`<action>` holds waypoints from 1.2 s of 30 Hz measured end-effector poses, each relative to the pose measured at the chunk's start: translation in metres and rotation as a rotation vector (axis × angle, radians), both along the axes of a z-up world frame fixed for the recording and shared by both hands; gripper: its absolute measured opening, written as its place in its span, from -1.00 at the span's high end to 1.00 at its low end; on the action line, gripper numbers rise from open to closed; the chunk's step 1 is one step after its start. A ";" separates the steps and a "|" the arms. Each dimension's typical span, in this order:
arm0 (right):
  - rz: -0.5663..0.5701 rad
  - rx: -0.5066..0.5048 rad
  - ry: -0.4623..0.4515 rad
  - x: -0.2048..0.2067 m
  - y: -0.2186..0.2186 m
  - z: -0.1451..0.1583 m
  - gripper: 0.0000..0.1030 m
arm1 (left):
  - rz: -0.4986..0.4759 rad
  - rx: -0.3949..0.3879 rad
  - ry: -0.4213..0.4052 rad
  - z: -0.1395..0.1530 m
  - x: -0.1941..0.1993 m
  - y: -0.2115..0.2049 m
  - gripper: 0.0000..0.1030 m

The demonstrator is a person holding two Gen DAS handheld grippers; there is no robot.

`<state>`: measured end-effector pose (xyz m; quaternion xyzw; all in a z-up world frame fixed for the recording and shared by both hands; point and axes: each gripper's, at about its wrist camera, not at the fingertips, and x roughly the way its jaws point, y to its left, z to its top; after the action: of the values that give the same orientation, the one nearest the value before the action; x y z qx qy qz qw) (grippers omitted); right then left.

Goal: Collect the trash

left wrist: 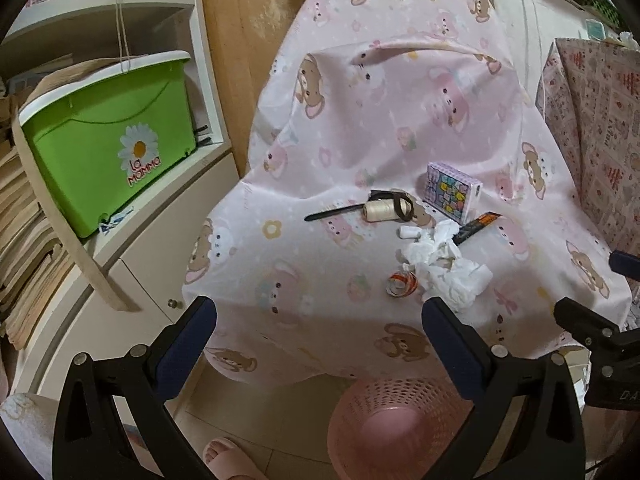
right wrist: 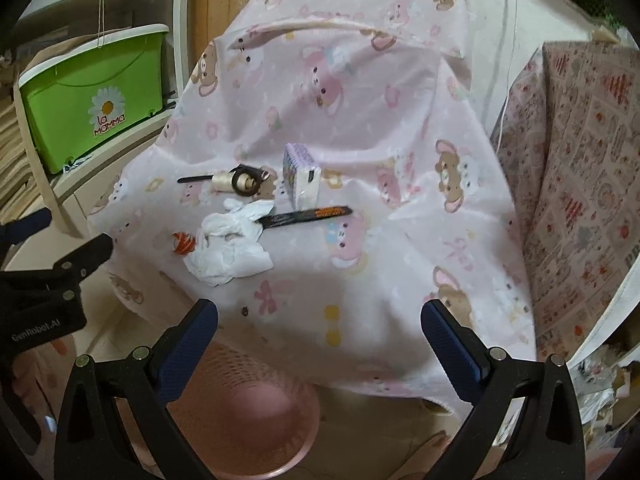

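Note:
Crumpled white tissue lies on a pink bear-print cloth. Beside it sits a small red-and-white crumpled wrapper. A black-and-orange wrapper strip lies past the tissue. A pink mesh bin stands on the floor below the cloth's front edge. My left gripper is open, hanging in front of the cloth edge. My right gripper is open too, above the near part of the cloth, holding nothing.
A purple patterned box, a thread spool and a black comb lie behind the trash. A green bin sits on shelving at left. A patterned box stands at right. A slippered foot is below.

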<state>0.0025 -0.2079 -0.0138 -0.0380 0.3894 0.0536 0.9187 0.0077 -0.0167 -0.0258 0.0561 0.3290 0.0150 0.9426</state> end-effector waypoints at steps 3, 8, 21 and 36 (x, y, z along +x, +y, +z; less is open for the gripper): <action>-0.002 0.013 0.016 0.001 0.000 -0.002 -0.99 | -0.003 0.009 -0.002 -0.003 0.002 -0.002 -0.88; -0.001 0.007 0.011 0.003 0.002 -0.003 -0.99 | 0.014 -0.024 -0.064 0.001 -0.001 -0.001 -0.81; -0.007 0.026 0.065 0.011 0.001 -0.015 -0.80 | -0.018 -0.024 0.022 -0.012 0.013 -0.005 -0.12; 0.002 0.027 0.079 0.022 0.004 -0.019 -0.69 | -0.174 -0.151 0.162 -0.028 0.045 -0.024 0.81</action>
<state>0.0247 -0.2042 -0.0327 -0.0235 0.4246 0.0611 0.9030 0.0528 -0.0411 -0.0540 0.0142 0.3979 -0.0961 0.9123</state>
